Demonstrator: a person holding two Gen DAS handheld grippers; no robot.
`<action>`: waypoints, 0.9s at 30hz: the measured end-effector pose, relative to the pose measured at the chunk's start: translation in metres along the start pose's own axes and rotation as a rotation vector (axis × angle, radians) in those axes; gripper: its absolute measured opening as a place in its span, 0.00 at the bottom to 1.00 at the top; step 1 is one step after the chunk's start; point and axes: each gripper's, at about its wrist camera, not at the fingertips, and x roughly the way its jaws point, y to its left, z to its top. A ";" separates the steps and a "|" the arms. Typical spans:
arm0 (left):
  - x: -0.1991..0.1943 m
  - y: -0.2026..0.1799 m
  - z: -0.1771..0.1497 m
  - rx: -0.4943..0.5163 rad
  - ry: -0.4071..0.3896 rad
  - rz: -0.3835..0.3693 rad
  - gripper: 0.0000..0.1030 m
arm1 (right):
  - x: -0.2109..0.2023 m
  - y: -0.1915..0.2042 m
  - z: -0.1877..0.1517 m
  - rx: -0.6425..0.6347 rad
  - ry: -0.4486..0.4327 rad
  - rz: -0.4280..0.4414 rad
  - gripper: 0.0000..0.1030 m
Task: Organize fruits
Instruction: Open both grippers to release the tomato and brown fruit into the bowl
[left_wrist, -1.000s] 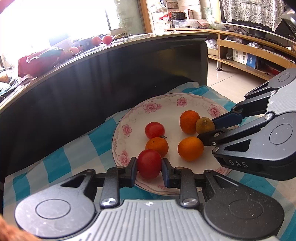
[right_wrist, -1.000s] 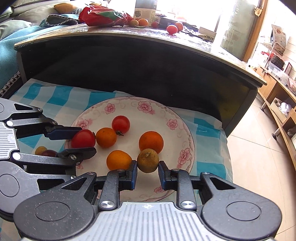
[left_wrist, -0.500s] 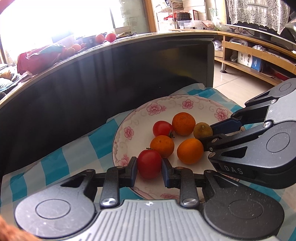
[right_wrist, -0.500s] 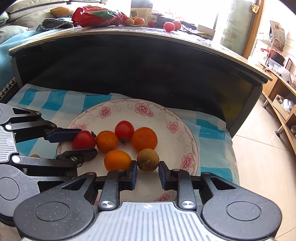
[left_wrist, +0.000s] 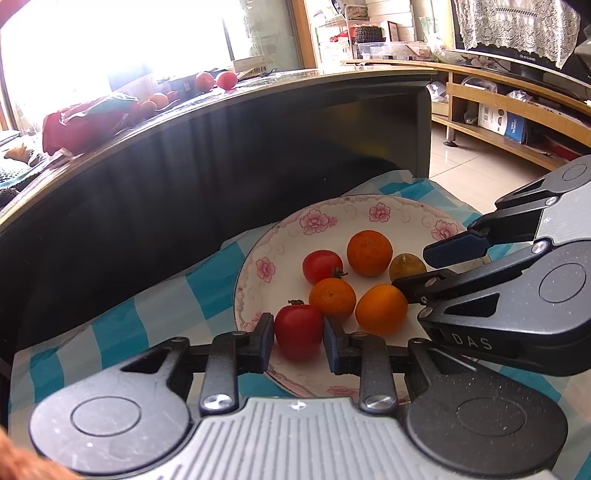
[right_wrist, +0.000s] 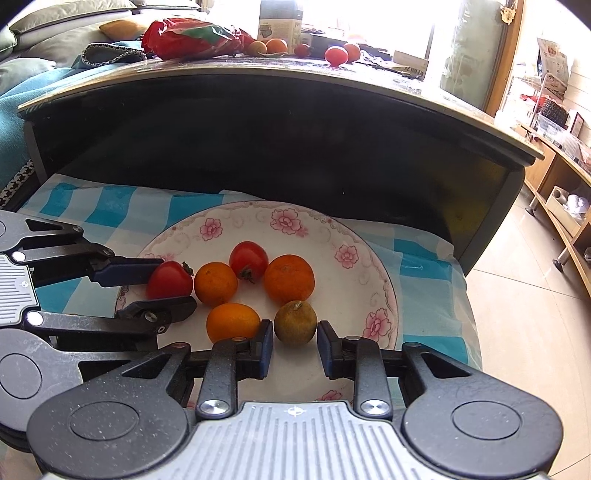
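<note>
**A:** See any change from a moment ago?

**B:** The right gripper had its pads snug on the brownish-green fruit; now there is a gap on each side, so it has let go, and the fruit sits on the plate between the parted fingers. The whole bunch has also drawn closer together than a second back.

**A:** And the left gripper?

**B:** Same as before: it is still closed on the near tomato, pads against both its sides, at the plate's near rim. Whether that tomato touches the plate, I can't tell.

**A:** What's on the plate, then?

**B:** Six pieces. The held tomato; a small orange touching it; a second tomato behind that, stem toward the orange; a bigger, darker orange next to it; a third orange at the front, just beside the right gripper's lower finger; and the brownish-green one.

**A:** And the plate itself?

**B:** White with pink flowers round the rim, on a blue-and-white checked cloth. Up on the counter there are more tomatoes and oranges and a red bag.
</note>
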 end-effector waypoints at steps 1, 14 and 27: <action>-0.001 0.000 0.000 0.001 -0.001 0.001 0.38 | -0.001 0.000 0.001 0.000 -0.002 0.000 0.24; -0.018 0.003 0.004 0.011 -0.022 0.021 0.38 | -0.014 0.000 0.008 -0.008 -0.021 -0.004 0.29; -0.034 0.008 0.004 -0.002 -0.035 0.037 0.38 | -0.028 0.006 0.013 -0.016 -0.047 -0.012 0.34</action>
